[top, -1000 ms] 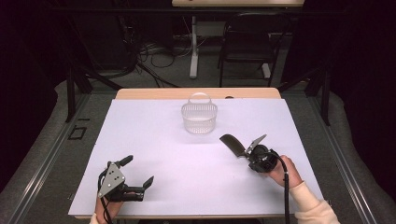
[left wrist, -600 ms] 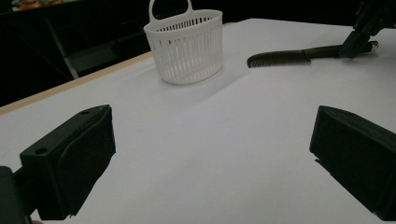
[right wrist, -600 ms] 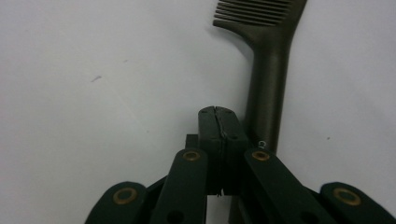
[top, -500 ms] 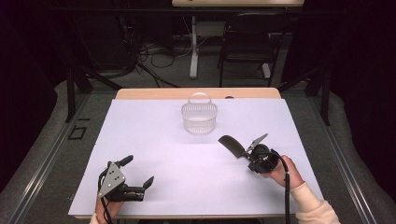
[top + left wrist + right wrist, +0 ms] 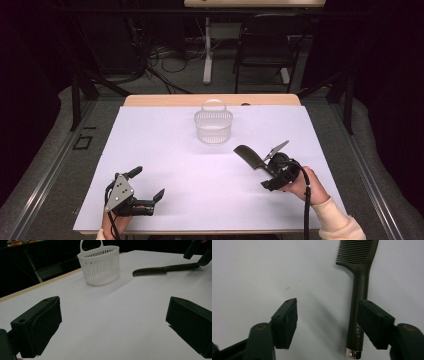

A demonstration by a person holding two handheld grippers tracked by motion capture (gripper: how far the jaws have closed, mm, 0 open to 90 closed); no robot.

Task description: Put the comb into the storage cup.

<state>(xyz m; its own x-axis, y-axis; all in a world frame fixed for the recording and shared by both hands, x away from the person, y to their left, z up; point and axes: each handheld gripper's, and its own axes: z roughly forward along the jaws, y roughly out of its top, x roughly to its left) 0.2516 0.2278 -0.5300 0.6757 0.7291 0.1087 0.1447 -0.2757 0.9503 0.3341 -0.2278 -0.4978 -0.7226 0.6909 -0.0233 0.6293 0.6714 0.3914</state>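
A dark comb (image 5: 248, 156) lies flat on the white table, its teeth toward the basket. My right gripper (image 5: 265, 159) is open and lowered around the comb's handle (image 5: 359, 290). The handle runs close along the inner face of the right-hand jaw, and the other jaw stands well apart from it. A white slatted basket (image 5: 213, 125) with a loop handle stands upright at the far middle of the table. My left gripper (image 5: 148, 183) rests open near the front left edge with nothing between its jaws. From there I see the basket (image 5: 100, 265) and the comb (image 5: 160, 270) ahead.
The white sheet (image 5: 165, 150) covers most of the table, with a wooden strip (image 5: 150, 100) showing along the far edge. Beyond the table are a black chair (image 5: 265, 45), cables and a table leg on the floor.
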